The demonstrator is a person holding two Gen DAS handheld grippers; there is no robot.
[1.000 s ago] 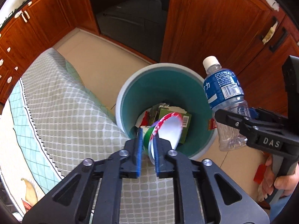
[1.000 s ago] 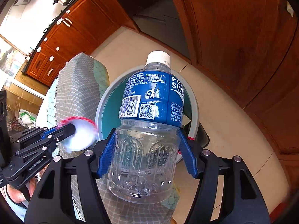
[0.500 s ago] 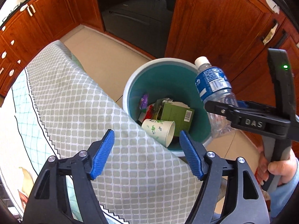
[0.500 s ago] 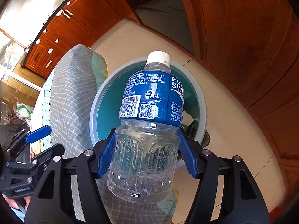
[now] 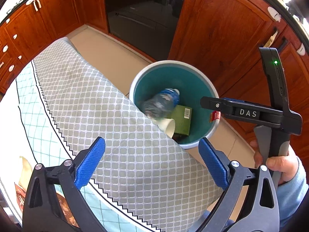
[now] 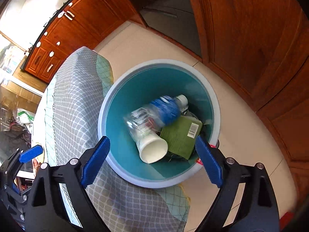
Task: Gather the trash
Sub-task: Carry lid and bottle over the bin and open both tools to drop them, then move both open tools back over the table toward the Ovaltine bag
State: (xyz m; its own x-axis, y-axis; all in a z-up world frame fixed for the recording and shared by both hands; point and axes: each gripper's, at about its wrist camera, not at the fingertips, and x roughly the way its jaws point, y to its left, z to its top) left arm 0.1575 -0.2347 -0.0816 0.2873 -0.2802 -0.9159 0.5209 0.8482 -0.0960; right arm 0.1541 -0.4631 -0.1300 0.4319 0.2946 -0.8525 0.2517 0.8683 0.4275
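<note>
Red-brown kitchen cabinets (image 5: 218,23) and a dark oven front fill the top of the left wrist view, above a beige tile floor. A table under a grey checked cloth (image 5: 108,116) runs from the upper left to the bottom. Right of centre stands a round bin (image 5: 209,89), teal inside, on the floor by the table edge. A blurred bottle (image 5: 160,104) with a blue label lies inside it, over a paper cup (image 5: 169,127) and a green box (image 5: 181,119). The left gripper (image 5: 151,162) at the bottom has just been opening; its blue pads stand wide with nothing between them. At the right, a hand (image 5: 278,161) holds the right gripper.

Seen from the right wrist, the bin (image 6: 215,104) sits mid-frame, cabinets (image 6: 251,38) behind. The bottle (image 6: 164,112), cap to the upper right, is blurred inside it above the cup (image 6: 152,150) and box (image 6: 181,137). The right gripper (image 6: 151,160) has just been opening and is empty. The left gripper (image 6: 30,153) shows at the lower left.
</note>
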